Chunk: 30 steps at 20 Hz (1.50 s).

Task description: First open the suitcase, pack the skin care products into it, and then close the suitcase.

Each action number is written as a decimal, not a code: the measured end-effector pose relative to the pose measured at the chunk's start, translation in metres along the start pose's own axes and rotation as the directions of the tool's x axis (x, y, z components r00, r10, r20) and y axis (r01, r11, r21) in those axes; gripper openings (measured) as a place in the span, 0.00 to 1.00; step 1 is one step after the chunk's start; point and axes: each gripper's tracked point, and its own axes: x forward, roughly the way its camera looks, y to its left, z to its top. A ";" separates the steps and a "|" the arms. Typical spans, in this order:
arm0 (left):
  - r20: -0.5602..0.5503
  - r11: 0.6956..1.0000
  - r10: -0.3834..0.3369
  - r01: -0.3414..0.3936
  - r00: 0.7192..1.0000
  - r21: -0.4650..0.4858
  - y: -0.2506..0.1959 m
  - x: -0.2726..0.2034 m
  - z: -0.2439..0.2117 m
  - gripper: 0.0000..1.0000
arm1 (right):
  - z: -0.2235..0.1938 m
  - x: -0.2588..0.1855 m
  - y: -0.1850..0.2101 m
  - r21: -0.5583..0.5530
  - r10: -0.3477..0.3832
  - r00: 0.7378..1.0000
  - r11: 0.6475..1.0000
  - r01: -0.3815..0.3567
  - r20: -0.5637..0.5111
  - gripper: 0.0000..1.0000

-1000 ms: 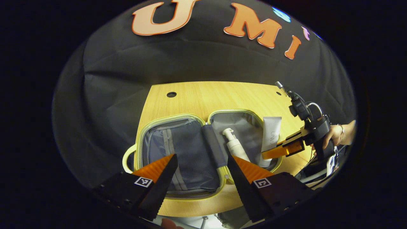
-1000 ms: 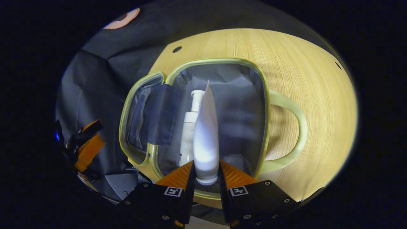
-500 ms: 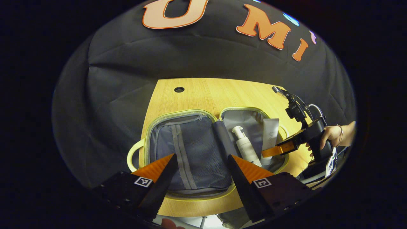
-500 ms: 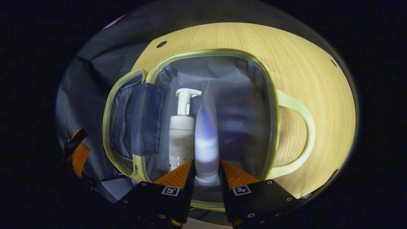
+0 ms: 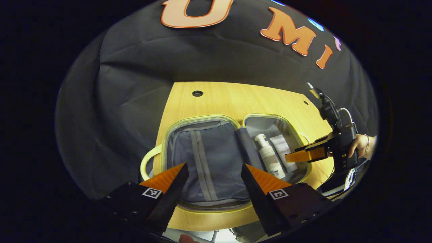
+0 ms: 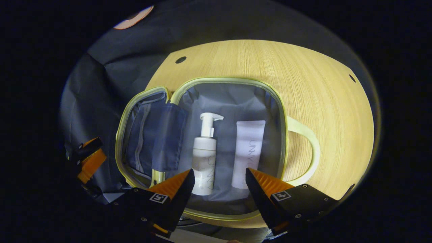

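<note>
Inside, soft grey lining (image 6: 233, 98), flat tube (image 6: 248, 148).

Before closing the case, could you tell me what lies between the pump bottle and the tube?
Only bare grey lining separates the pump bottle and tube, seen in the right gripper view.

The suitcase (image 6: 233, 81) lies open flat on the table (image 6: 320, 101). In its right half, the pump bottle (image 6: 205, 155) and tube (image 6: 249, 148) lie side by side with a narrow lane between them. Bare lining remains above both. The right gripper (image 6: 219, 180) hangs spread over their near ends. The mesh-lined left half (image 5: 206, 162) appears unobstructed beneath the spread left gripper (image 5: 214, 175).
</note>
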 end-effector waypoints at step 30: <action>0.345 0.746 -0.275 0.426 0.897 -0.513 0.161 0.114 -0.034 0.76 | 0.024 -0.055 0.016 0.127 -0.017 0.997 0.992 0.007 0.073 0.96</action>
